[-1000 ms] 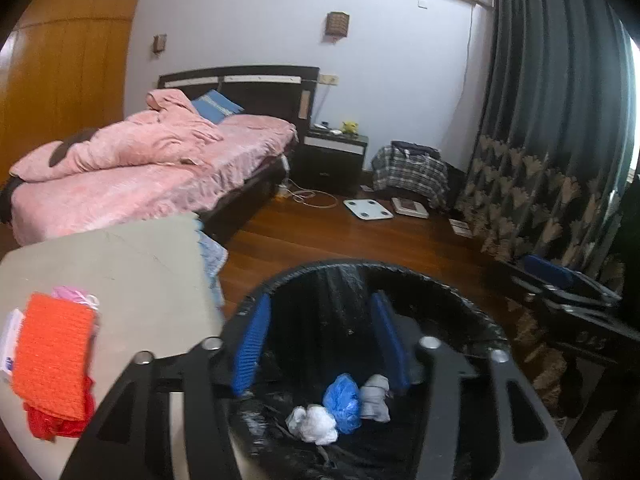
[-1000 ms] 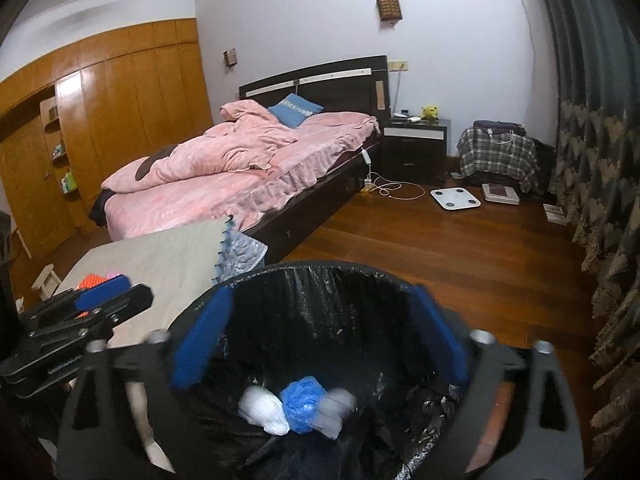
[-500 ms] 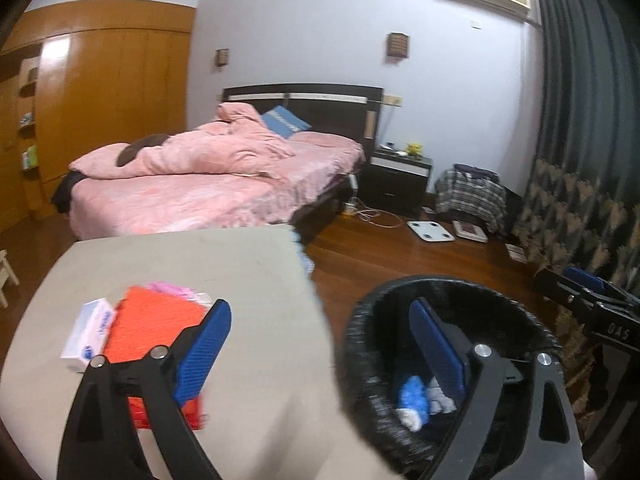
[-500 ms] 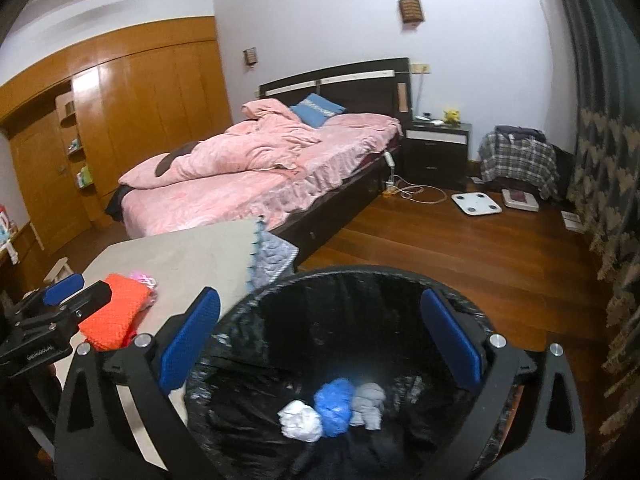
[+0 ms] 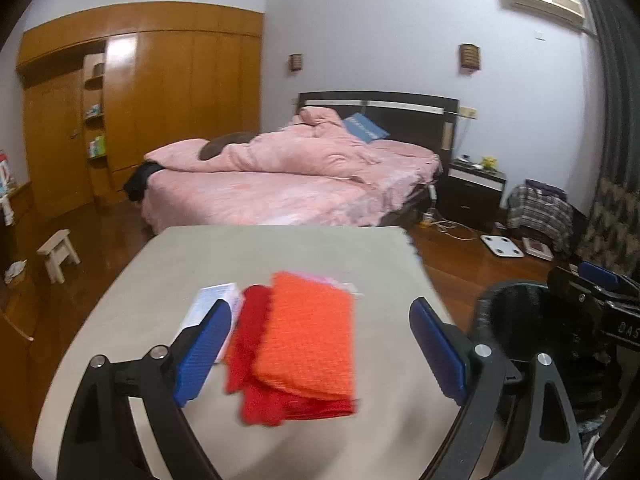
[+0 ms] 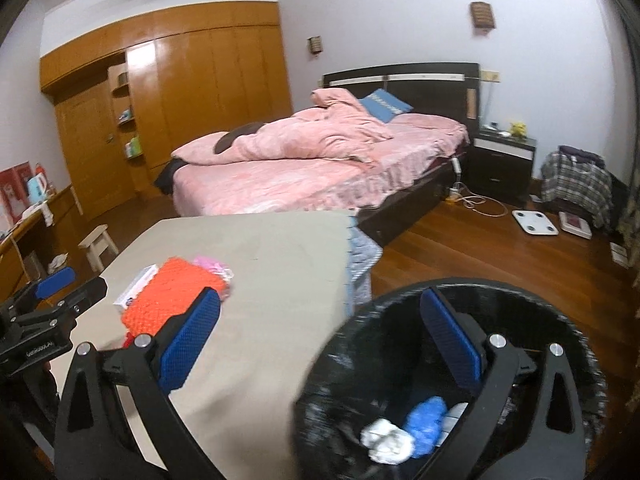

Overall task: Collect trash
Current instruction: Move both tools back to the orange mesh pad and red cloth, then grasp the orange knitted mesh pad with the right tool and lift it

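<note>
My left gripper (image 5: 320,344) stands open over the beige table (image 5: 280,248), nothing between its pads. Just ahead of it lies a folded orange cloth (image 5: 308,336) on a red cloth (image 5: 256,364), with a white box (image 5: 212,304) to their left and a small pink item (image 5: 320,278) behind. The black-lined trash bin (image 5: 516,312) stands right of the table. My right gripper (image 6: 320,340) is open and empty, straddling the table edge and the trash bin (image 6: 520,292). Inside the bin lie a white wad (image 6: 386,438) and a blue wad (image 6: 426,420).
A bed with pink bedding (image 5: 280,176) stands behind the table. A small wooden stool (image 5: 58,254) is on the floor to the left. A white scale (image 6: 534,222), a dark nightstand (image 6: 502,164) and a plaid bundle (image 6: 576,176) are at the far right. A wooden wardrobe (image 6: 180,96) lines the left wall.
Both views have swung left, from over the bin toward the table. The left gripper's jaws have widened and now frame the cloths. The bin has shifted to the right in both views.
</note>
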